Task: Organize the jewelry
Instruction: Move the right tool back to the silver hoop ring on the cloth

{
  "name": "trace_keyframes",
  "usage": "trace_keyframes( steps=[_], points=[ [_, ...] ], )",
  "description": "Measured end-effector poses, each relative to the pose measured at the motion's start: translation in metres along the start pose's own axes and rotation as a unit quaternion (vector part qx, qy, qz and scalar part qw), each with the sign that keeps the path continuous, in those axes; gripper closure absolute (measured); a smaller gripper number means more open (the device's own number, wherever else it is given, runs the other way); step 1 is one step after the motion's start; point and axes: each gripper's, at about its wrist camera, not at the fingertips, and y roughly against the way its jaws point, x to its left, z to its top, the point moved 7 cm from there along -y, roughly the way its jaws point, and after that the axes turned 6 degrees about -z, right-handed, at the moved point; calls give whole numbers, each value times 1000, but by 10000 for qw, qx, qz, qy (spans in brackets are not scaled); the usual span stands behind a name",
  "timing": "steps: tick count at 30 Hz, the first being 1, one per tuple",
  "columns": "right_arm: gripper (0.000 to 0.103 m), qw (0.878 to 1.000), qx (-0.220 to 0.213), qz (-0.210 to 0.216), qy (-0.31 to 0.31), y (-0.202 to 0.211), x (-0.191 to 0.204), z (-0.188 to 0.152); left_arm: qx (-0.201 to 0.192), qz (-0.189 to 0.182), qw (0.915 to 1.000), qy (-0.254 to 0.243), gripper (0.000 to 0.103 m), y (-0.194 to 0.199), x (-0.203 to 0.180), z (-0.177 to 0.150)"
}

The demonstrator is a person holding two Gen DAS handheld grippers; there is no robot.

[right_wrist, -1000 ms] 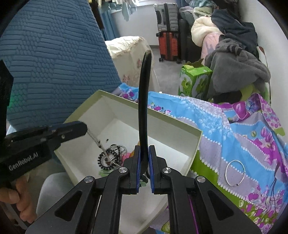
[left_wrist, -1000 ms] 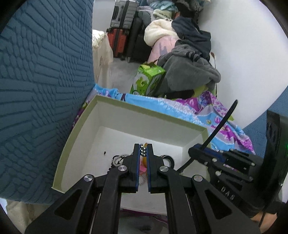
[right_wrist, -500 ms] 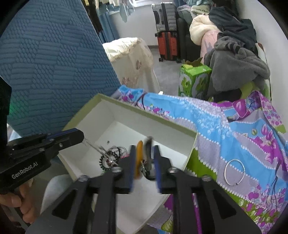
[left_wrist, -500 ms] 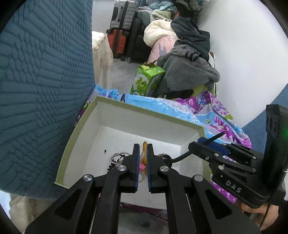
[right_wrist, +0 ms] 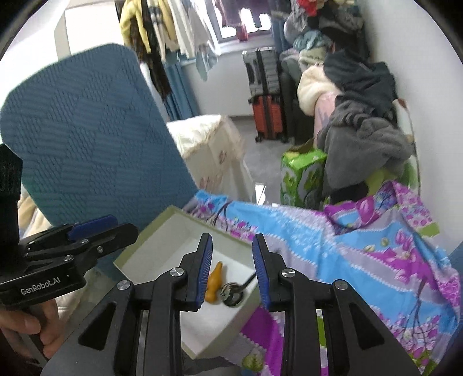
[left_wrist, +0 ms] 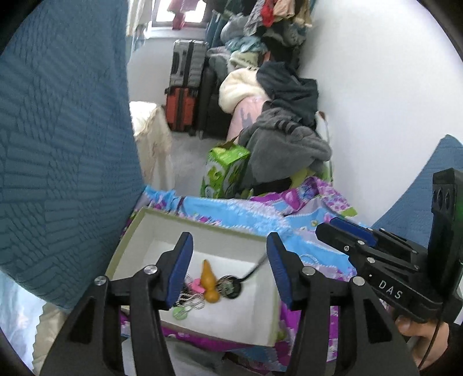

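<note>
Floral bedspread [right_wrist: 361,254] carries one open white box [left_wrist: 202,231] holding one orange gourd-shaped pendant [left_wrist: 209,282], narrow end pointing toward the far wall, beside one dark ring-shaped piece [left_wrist: 230,287] and tangled chains [left_wrist: 188,300]; left gripper [left_wrist: 228,263] is opening and empty, right gripper [right_wrist: 233,267] parted, empty.

Soft daylight entered from a window [right_wrist: 231,26] at twelve o'clock, both fisheye views bent and darkened at the rims, with slight motion blur.
</note>
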Motion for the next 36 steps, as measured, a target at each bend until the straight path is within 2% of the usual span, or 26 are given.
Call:
trace_keyframes(
  steps=[7, 12, 19, 27, 29, 32, 35, 36],
  points=[
    [76, 9989, -359, -257, -138, 31, -41, 3, -94, -149, 9997, -152, 49, -2, -39, 0],
    [75, 9977, -356, -518, -264, 27, -79, -12, 30, -268, 9995, -192, 49, -15, -59, -13],
    [75, 9958, -20, -849, -353, -10, -127, -51, 281, -328, 9989, -202, 49, -35, -72, -34],
    [72, 9933, 511, -966, -386, -62, -151, -96, 606, -347, 9975, -110, 49, -64, -75, -51],
    [68, 9927, 614, -961, -395, -72, -154, -103, 678, -342, 9971, -96, 49, -69, -75, -54],
    [53, 9918, 716, -1004, -329, -85, -155, -111, 793, -340, 9963, -61, 49, -80, -77, -60],
    [49, 9911, 814, -1023, -269, -98, -159, -119, 910, -302, 9954, -74, 49, -92, -77, -64],
    [44, 9908, 845, -1027, -254, -101, -160, -121, 934, -295, 9952, -74, 49, -95, -77, -65]
  ],
)
